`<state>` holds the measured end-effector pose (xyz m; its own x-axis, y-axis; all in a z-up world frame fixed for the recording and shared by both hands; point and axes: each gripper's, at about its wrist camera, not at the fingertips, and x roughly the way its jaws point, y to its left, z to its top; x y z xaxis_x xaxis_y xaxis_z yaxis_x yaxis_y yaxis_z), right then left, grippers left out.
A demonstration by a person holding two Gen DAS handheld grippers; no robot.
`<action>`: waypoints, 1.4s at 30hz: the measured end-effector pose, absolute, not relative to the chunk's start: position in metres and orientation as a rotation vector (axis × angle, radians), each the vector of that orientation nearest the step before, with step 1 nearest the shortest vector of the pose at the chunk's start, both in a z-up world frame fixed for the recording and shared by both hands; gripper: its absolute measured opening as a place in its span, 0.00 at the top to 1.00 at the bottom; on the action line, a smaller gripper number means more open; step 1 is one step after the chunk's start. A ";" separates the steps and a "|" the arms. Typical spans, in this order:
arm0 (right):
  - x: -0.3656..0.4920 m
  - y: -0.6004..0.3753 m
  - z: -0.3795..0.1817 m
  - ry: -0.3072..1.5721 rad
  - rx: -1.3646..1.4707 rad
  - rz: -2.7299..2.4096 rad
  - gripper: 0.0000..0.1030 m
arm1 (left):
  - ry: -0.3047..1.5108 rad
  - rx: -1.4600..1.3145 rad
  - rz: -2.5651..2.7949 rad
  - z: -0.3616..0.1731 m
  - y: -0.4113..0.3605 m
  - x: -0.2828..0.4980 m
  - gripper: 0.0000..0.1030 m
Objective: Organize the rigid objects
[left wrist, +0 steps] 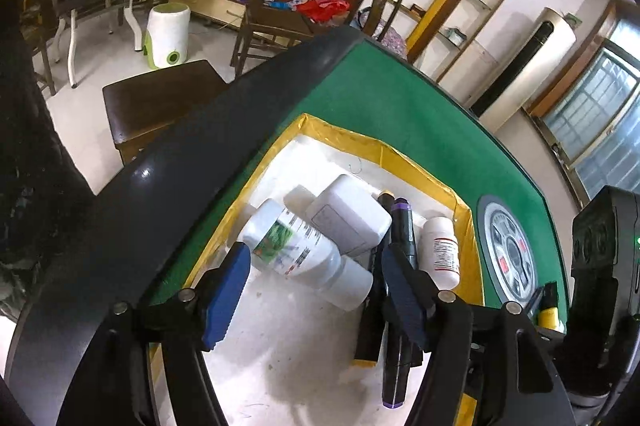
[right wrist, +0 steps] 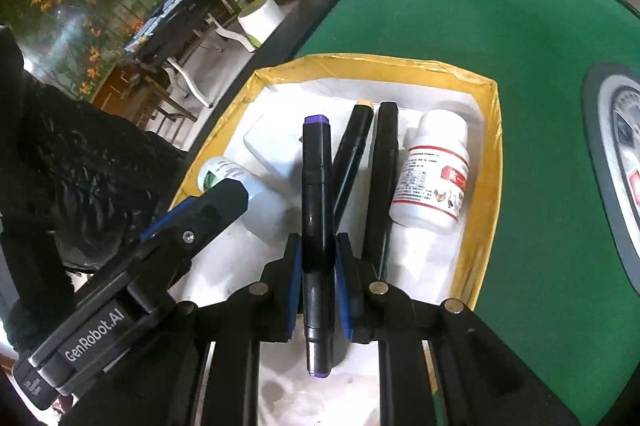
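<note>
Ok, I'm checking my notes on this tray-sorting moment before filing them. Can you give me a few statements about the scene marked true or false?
1. The right gripper is shut on the purple-capped marker. True.
2. The left gripper is clamped on the green-labelled bottle. False: its jaws stand open on either side of the bottle, and the pads do not press it.
3. The red-labelled bottle lies inside the yellow-rimmed tray. True.
4. The tray sits on a bare wooden tabletop. False: it sits on a green felt table.
5. The red-labelled bottle stands upright. False: it lies on its side beside a black marker.
</note>
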<state>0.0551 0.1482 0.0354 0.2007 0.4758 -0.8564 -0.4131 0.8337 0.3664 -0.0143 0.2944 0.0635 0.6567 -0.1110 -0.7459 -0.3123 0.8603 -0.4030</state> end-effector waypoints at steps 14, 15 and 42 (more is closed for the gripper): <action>0.026 0.109 0.128 0.880 0.112 0.701 0.44 | 0.593 -0.476 0.126 0.151 0.276 -0.062 0.06; 0.021 0.102 0.133 0.860 0.114 0.695 0.44 | 0.569 -0.435 0.156 0.159 0.268 -0.069 0.06; -0.046 -0.180 0.114 0.293 0.064 -0.066 0.04 | 0.561 0.105 0.274 0.158 0.014 -0.085 0.01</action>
